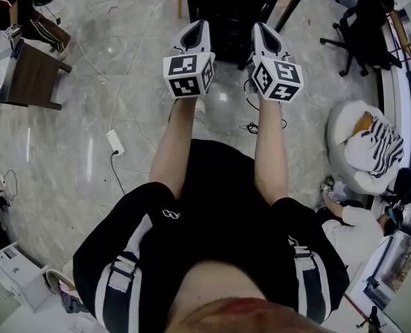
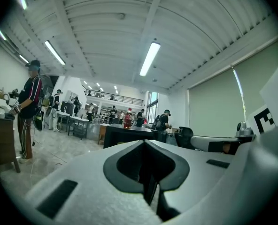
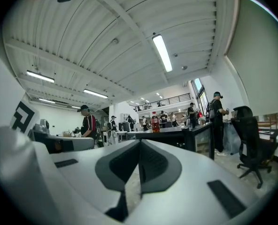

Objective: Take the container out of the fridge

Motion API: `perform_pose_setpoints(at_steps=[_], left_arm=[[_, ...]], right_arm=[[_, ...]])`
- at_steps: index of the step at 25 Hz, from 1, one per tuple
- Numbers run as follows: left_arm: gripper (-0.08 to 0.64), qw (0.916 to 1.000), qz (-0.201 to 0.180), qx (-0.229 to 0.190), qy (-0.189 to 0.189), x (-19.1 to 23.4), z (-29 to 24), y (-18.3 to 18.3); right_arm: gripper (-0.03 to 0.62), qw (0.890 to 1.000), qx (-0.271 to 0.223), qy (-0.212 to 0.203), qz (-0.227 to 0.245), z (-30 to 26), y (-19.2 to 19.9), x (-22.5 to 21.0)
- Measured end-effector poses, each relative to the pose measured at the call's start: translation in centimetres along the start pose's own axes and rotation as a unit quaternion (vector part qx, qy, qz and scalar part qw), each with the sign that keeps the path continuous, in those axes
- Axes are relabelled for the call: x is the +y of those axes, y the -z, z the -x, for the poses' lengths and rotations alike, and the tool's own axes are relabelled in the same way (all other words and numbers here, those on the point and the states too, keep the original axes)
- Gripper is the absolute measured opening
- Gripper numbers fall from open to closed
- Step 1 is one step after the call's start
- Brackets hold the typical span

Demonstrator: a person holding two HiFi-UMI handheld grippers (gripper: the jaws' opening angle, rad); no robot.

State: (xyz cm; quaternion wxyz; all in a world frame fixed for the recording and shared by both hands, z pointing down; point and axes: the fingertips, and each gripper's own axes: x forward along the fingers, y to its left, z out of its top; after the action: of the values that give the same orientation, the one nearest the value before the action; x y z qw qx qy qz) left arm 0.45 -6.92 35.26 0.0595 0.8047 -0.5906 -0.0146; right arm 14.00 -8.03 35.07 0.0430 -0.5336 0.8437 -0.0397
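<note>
A low black fridge cabinet (image 1: 226, 9) stands on the marble floor just ahead of both grippers, and its door looks closed. No container is visible in any view. My left gripper (image 1: 197, 26) and right gripper (image 1: 262, 28) are held side by side at arm's length, pointing at the cabinet, and neither touches it. In the left gripper view the gripper (image 2: 146, 144) is shut and empty, with the black cabinet (image 2: 129, 135) beyond it and a red bottle (image 2: 127, 118) on its top. The right gripper (image 3: 140, 142) is also shut on nothing. It faces the same cabinet (image 3: 195, 137) and bottle (image 3: 155, 122).
A brown side table (image 1: 28, 75) stands at the left. A white power strip (image 1: 115, 142) with its cable lies on the floor. At the right are an office chair (image 1: 362, 33), a white beanbag (image 1: 365, 144) and a crouching person (image 1: 351, 224). Several people stand farther back in the hall.
</note>
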Motion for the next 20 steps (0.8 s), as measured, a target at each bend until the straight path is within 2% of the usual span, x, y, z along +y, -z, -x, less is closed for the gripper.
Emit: perform_pose_setpoints(at_steps=[5, 15, 20], left_arm=[[0.009, 0.9999, 0.003, 0.013, 0.005, 2.2, -6.5, 0.1], [0.009, 0.9973, -0.005, 0.071, 0.019, 9.3, -18.6, 2.8], [0.009, 0.9961, 0.001, 0.084, 0.027, 12.6, -23.8, 3.4]], right_arm=[[0.013, 1.000, 0.011, 0.013, -0.009, -5.7, 0.7, -3.2], [0.012, 0.998, 0.042, 0.029, -0.032, -19.1, 4.7, -6.2], [0.013, 0.998, 0.056, 0.032, -0.022, -25.1, 5.5, -6.7]])
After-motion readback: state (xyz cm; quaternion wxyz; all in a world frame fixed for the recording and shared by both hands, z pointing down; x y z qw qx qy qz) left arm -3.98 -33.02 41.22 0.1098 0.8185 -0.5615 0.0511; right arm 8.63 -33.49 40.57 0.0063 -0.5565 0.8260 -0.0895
